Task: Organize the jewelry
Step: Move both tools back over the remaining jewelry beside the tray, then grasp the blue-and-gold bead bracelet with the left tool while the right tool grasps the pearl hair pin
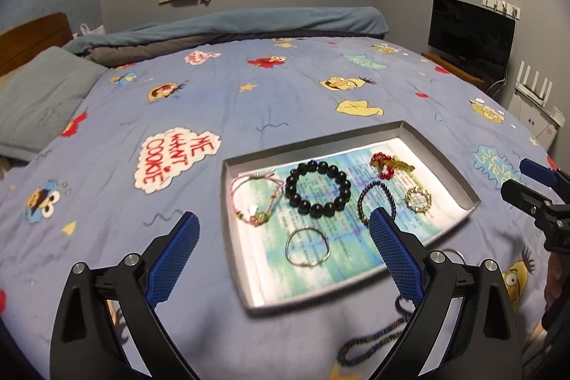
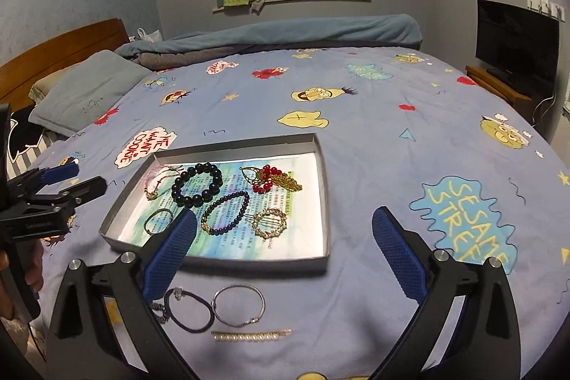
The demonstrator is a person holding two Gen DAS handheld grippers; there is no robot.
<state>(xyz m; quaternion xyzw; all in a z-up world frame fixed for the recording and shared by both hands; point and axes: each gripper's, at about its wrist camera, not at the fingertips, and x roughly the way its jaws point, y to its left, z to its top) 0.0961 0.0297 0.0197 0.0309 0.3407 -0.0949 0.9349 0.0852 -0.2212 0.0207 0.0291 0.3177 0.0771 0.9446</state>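
Left tongs [image 1: 283,230] stand wide, nothing between the blue pads. Right tongs [image 2: 285,230] also wide and empty. We hold both above the bed [image 2: 374,138], pointing down at a slant toward the jewelry.

Ahead of the left tongs, between the two pads and just beyond: the shallow grey tray [image 1: 231,166], lined with a printed paper sheet [image 1: 320,259]. Its right pad overlaps the tray in view. In the tray we count a pink cord bracelet [image 1: 254,196] toward the left pad's side, a black bead bracelet [image 1: 318,189] in the middle, a thin silver bangle [image 1: 307,246] nearest the tongs, a small dark bead bracelet [image 1: 374,198] partly behind the right pad, a round gold brooch [image 1: 418,199] beyond that pad, and a red bead and gold chain piece [image 1: 390,164] farthest off.

Outside the tray, close under the right tongs on the bedspread: a black hair tie [image 2: 188,310] with a small charm, a second silver bangle [image 2: 238,305] touching or just beside it, and a pearl hair clip [image 2: 251,335] nearest the camera. All three sit between the pads, nearer the left pad. A dark braided cord [image 1: 370,341] lies by the left tongs' right arm, partly hidden.

Each pair of tongs shows at the edge of the other's view, well apart.
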